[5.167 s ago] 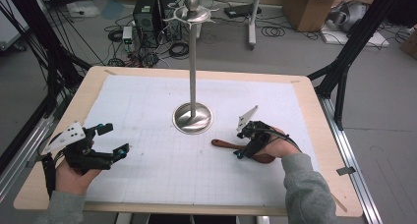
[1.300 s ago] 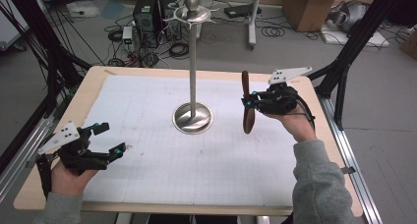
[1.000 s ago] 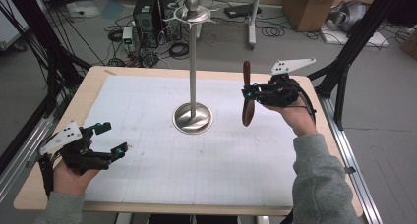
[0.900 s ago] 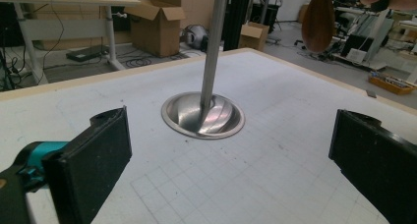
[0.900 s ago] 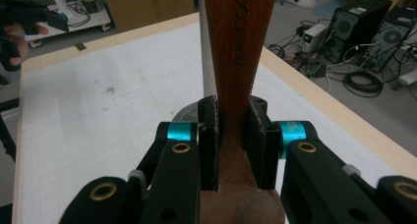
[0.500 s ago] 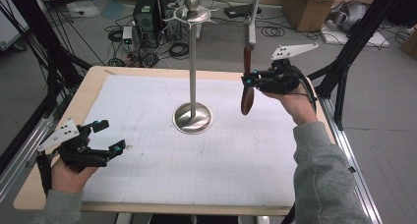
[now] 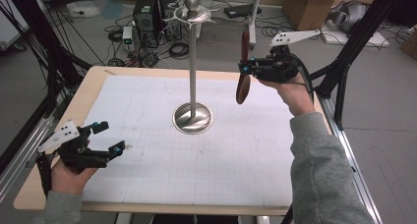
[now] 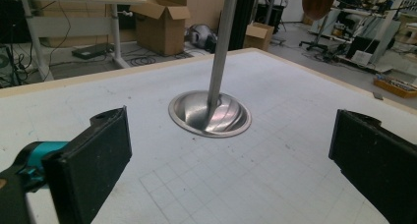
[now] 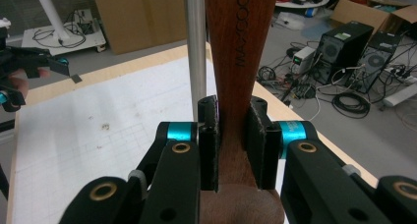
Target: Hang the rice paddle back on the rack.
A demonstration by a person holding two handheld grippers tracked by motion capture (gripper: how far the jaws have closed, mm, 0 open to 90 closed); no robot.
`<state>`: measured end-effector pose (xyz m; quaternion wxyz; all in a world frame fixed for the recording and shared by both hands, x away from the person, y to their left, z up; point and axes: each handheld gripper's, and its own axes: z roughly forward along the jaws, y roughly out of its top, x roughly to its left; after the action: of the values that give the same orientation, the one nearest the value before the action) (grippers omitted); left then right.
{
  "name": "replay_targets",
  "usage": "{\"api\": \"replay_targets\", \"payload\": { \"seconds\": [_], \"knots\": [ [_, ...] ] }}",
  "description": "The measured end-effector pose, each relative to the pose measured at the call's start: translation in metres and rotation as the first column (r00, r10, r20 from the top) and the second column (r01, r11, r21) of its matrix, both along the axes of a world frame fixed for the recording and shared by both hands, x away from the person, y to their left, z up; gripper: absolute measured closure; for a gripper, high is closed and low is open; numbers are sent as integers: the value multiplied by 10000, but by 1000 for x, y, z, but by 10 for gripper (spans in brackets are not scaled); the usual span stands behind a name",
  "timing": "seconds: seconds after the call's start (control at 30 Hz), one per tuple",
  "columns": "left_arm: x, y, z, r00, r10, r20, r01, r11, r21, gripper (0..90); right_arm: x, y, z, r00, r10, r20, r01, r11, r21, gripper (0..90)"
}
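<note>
We have the dark wooden spoon [image 7: 242, 81] pinched by its handle in the right gripper [image 7: 246, 67]'s jaws, lifted off the counter [image 7: 147, 194] and near the tall steel hook stand [image 7: 192, 62] beyond them, not yet hung, while our left gripper [image 7: 105, 138]'s jaws rest spread apart and empty.

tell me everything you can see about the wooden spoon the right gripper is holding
The wooden spoon is dark reddish-brown, with a flat handle bearing stamped letters and an oval bowl. It hangs roughly upright in the air, bowl down, above the table's far right part and right of the metal stand. The right gripper clamps its handle between both pads; nothing else touches it.
</note>
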<state>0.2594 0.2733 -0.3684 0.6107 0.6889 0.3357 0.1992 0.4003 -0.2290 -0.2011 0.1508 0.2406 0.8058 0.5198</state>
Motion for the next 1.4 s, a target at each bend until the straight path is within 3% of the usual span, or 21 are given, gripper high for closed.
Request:
{"api": "replay_targets", "payload": {
  "seconds": [0.27, 0.47, 0.87, 1.4],
  "knots": [
    [0, 3, 0, 10000, 65, -22, -65, 10000, -48, 28, 3, 12, 11, 10000, 58, 31, -59, 9998, 182, 774],
    [-1, 5, 0, 9999, 122, -11, -123, 9999, -103, 28, 7, 24, 12, 9997, 49, -221, -44, 9998, 206, 774],
    [-3, 11, 1, 9997, 237, 23, -237, 9996, -176, 28, 10, 43, 20, 9998, 52, -207, -44, 9992, 386, 774],
    [-4, 14, 2, 9995, 307, 41, -306, 9993, -203, 28, 11, 55, 24, 9997, 135, -214, -126, 9989, 453, 774]
  ]
}}
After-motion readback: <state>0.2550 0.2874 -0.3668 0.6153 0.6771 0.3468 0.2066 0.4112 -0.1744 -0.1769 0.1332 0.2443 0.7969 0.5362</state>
